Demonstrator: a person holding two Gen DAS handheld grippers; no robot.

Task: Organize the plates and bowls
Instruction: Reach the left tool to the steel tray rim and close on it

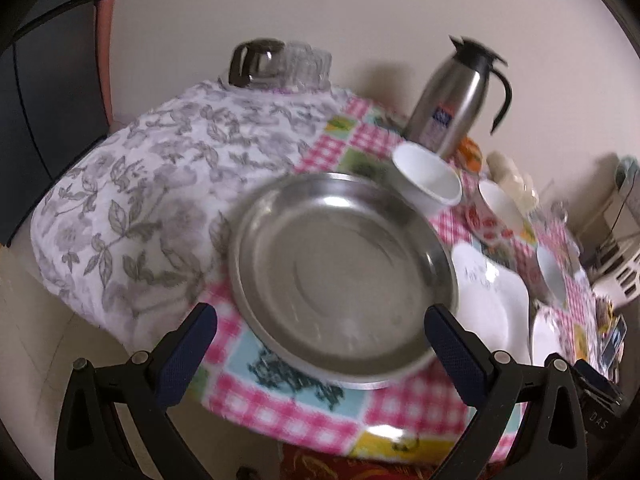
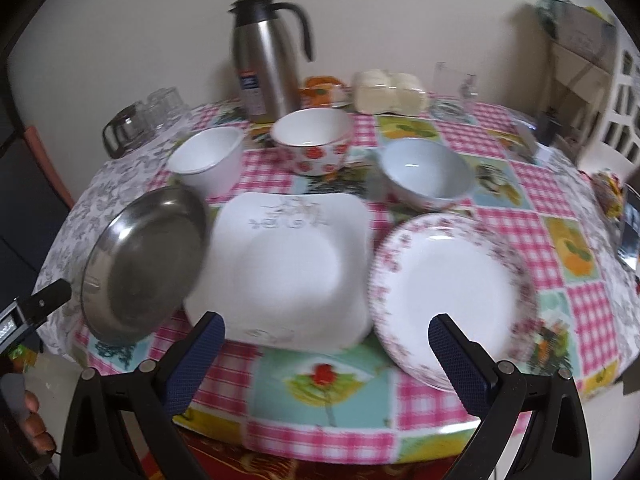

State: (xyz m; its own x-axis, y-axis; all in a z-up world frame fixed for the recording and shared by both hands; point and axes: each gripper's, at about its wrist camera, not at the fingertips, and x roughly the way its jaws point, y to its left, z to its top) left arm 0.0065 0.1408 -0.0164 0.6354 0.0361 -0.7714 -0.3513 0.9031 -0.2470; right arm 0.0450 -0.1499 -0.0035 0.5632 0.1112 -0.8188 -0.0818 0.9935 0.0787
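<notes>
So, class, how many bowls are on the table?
3: a white bowl at left, a strawberry bowl in the middle before the flask, and a pale bowl at right. None seems hidden.

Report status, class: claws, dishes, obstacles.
Both claws open, left and right, holding nothing. Steel plate, square plate, floral plate and three bowls unstacked. Flask behind the bowls, not blocking.

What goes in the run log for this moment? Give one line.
left gripper: open, before steel plate | right gripper: open, holding nothing | square plate, floral plate, three bowls: on table
</notes>
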